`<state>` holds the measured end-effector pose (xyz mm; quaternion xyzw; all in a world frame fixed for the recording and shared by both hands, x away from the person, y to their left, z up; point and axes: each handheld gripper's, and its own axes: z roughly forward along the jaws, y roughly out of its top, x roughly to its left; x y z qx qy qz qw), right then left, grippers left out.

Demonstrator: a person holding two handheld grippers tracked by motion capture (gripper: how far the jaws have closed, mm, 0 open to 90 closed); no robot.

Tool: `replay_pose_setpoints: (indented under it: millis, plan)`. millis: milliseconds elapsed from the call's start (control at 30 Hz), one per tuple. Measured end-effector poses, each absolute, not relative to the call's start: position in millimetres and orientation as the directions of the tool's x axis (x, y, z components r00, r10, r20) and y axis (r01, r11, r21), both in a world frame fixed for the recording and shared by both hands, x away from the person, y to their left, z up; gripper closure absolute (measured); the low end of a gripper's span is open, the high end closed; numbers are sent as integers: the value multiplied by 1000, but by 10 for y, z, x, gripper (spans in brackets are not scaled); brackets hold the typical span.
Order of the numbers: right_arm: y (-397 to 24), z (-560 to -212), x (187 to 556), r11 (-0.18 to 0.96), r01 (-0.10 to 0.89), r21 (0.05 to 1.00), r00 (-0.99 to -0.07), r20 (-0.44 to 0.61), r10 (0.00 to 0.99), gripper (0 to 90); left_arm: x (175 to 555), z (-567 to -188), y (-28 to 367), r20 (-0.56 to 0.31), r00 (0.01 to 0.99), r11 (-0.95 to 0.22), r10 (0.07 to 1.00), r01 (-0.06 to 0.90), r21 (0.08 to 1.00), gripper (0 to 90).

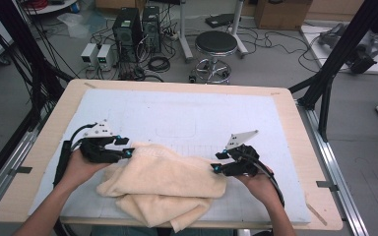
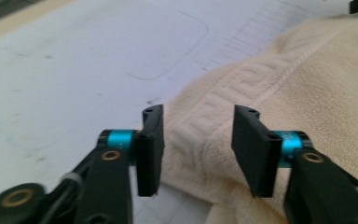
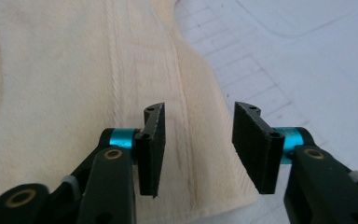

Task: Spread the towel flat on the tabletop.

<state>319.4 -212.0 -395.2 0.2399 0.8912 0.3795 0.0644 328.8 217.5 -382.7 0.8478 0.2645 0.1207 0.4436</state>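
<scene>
A cream towel (image 1: 167,182) lies loosely folded and rumpled on the white mat (image 1: 177,113), toward the table's front. My left gripper (image 1: 126,146) sits at the towel's upper left corner, held in a hand. In the left gripper view its jaws (image 2: 198,149) stand apart over the towel's patterned border (image 2: 284,79), with no cloth pinched. My right gripper (image 1: 217,162) is at the towel's right edge. In the right gripper view it (image 3: 198,149) is open above the towel's hemmed corner (image 3: 74,93), pads off the cloth.
The mat covers most of a wooden table (image 1: 59,113). Faint outlines are drawn on the mat behind the towel. Beyond the table stand a round stool (image 1: 215,44), computer towers (image 1: 128,27) and cables. A black frame post (image 1: 325,73) rises at the right.
</scene>
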Motion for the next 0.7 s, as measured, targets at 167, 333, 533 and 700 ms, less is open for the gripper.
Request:
replay_pose_setpoints:
  millis: [167,333,533,700]
  plan:
    - [-2237,-4175,3199,562,470,681,-848,171,502,494,3285,-4031,1997,-99,879,-556,466,378,740,493]
    - [-2101,-4315,3142,609,453,652,-864,152,480,632,3233,-4262,1933,-191,868,-553,459,447,703,640]
    - [-2099,-4258,3100,632,415,655,-877,103,469,823,3188,-4226,1988,-144,858,-530,493,428,732,764]
    - [-2111,-4165,3104,643,395,656,-882,74,466,854,3194,-4139,2013,-116,847,-522,520,422,741,809]
